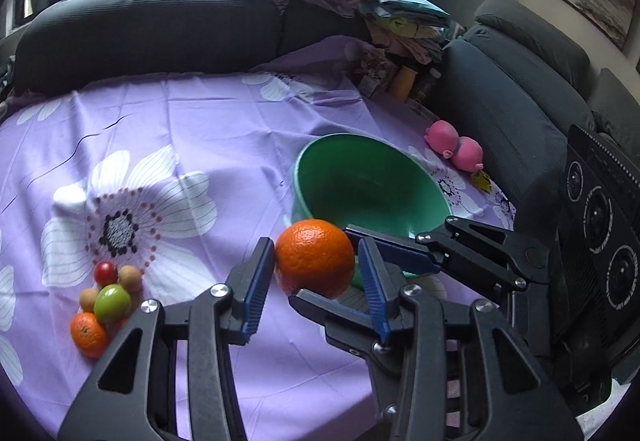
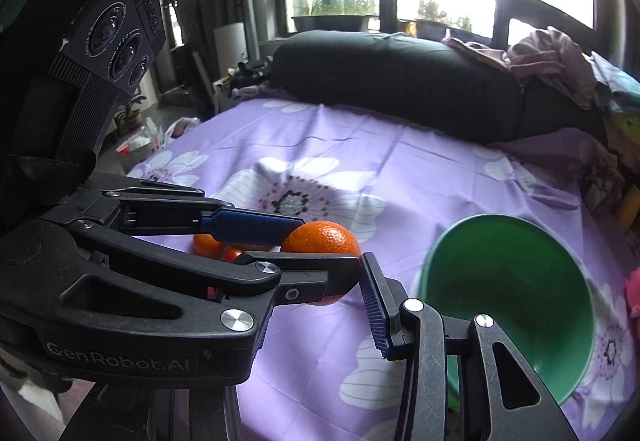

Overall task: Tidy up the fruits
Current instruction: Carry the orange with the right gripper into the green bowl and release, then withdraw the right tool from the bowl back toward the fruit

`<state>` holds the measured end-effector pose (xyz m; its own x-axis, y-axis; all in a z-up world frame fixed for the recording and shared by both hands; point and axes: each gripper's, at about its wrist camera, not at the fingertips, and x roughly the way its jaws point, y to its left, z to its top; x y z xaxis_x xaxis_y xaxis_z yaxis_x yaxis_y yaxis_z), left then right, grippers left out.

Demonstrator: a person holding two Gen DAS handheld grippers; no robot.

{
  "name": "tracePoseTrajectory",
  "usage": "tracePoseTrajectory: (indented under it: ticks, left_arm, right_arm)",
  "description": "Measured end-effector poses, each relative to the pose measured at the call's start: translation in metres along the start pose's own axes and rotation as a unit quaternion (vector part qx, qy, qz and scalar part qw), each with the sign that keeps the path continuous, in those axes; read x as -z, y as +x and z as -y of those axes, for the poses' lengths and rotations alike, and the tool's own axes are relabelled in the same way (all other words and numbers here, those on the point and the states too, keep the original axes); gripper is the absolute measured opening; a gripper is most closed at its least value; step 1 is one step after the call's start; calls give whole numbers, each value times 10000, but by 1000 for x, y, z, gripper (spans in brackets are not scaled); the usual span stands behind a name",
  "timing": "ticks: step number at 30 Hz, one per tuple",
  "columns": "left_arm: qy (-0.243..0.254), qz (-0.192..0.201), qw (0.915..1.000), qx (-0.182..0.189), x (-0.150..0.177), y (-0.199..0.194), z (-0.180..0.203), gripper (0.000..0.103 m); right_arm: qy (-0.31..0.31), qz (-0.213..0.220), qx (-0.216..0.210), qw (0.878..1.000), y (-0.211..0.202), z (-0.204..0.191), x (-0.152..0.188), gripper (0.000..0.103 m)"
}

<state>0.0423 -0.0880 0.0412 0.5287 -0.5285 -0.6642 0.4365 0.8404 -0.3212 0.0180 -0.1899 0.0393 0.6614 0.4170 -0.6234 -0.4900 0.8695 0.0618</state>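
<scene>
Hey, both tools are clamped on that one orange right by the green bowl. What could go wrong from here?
1. The left tool and right tool both pinch the orange with their fingers crossing. An uneven pull or release could pop it loose onto the purple sheet.
2. The green bowl sits just behind on soft bedding, so a bump from either tool might tip it.

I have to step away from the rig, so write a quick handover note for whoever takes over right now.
Left gripper: shut on the big orange, pads on its sides.
Right gripper: grips the same orange crosswise, from the bowl side.
Green bowl: just beyond the orange, empty.
Small fruits: clustered on the purple cloth, to the left.
Done: nothing in the bowl yet.
Left to do: drop the orange in, then probably the cluster.
</scene>
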Motion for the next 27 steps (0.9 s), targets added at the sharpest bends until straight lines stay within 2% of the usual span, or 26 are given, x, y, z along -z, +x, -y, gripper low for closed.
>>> tracePoseTrajectory:
  ticks: [9, 18, 20, 24, 26, 27]
  left_arm:
    - [370, -386, 9977, 407, -19, 58, 35, 42]
    - [254, -772, 9956, 466, -19, 96, 38, 43]
    - [222, -803, 9956, 427, -18, 98, 37, 48]
    - [117, -812, 9961, 324, -21, 92, 31, 73]
    - [35, -702, 9970, 333, -22, 80, 23, 75]
    - [2, -622, 9977, 285, -23, 71, 18, 80]
  right_arm:
    - [579, -4, 566, 9967, -13, 57, 15, 44]
    - [1135, -322, 570, 9914, 3, 88, 35, 44]
    - [1296, -384, 496, 9896, 6, 92, 40, 44]
    - [1395, -419, 535, 9879, 4, 95, 42, 44]
    - [1434, -406, 606, 9870, 0, 97, 43, 44]
    - [1466, -381, 630, 9865, -3, 98, 43, 44]
